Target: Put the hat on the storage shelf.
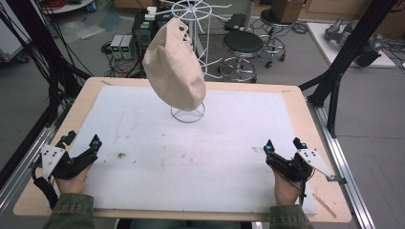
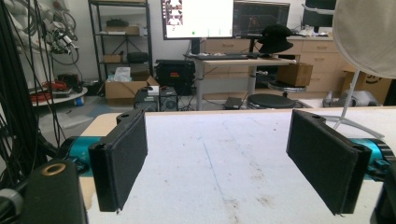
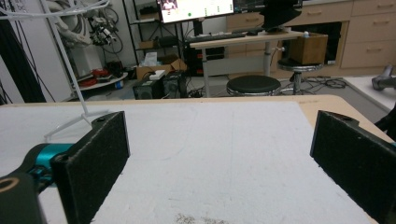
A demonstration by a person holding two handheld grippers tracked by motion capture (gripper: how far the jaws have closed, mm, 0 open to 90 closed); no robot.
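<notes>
Both grippers wait wide at the tabletop's near edge.
Left gripper [image 1: 82, 147] and right gripper [image 1: 282, 145] hold nothing; a soft beige cap [image 1: 173, 67] hangs on the white wire stand [image 1: 188, 113] toward the far edge.

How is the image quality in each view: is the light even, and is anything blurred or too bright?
High view: even, soft light; the beige cap on the white wire stand looks sharp. Left gripper view: the monitor is overexposed, and the open left claw looks slightly soft. Right gripper view: the open right claw is soft, and the background is mildly blurred.

Even, bright indoor light; faint shadow under the cap [image 1: 173, 67]; monitor [image 2: 197, 18] glares white; slight overall softness.
</notes>
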